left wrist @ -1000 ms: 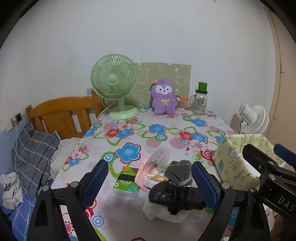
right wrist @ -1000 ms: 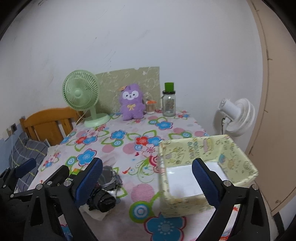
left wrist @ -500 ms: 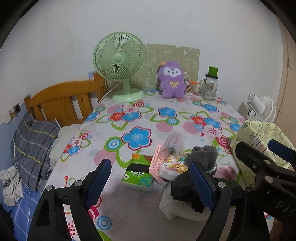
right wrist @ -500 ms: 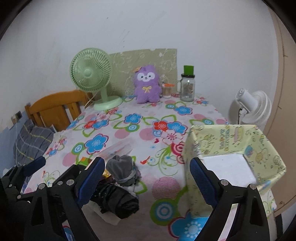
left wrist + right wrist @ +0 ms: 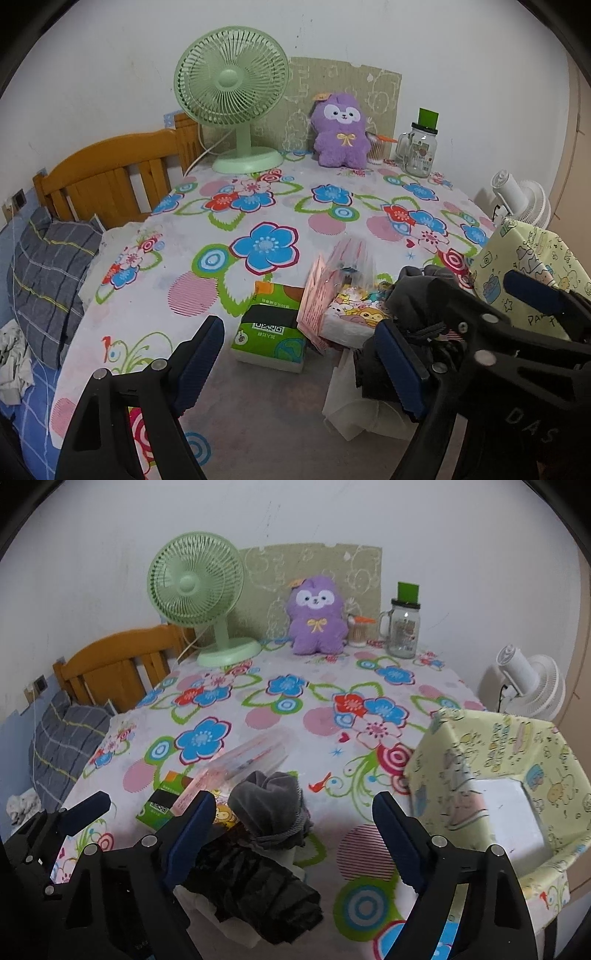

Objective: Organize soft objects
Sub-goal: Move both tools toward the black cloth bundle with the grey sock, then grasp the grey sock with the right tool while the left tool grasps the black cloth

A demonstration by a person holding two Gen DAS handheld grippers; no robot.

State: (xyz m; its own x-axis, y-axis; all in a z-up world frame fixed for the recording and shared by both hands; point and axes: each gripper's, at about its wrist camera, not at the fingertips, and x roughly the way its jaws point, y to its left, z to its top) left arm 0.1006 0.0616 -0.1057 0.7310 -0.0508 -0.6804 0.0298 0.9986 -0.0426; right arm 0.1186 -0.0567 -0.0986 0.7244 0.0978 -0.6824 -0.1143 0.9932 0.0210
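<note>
— Inspector: Report both claws.

— Operator: I see the left gripper (image 5: 299, 363) spread wide, empty, low over the table (image 5: 258, 424) just before the green tissue pack (image 5: 271, 338). The right gripper (image 5: 295, 834) is likewise spread, angled down above the grey sock bundle (image 5: 269, 806) and black cloth (image 5: 258, 890).

— Inspector: And the bin?

— Operator: The yellow fabric box (image 5: 517, 760) stands at the right.

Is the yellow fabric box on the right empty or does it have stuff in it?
Empty as far as visible: the yellow fabric box stands open-topped, showing only its bare white bottom; the near inside corner is hidden.
</note>
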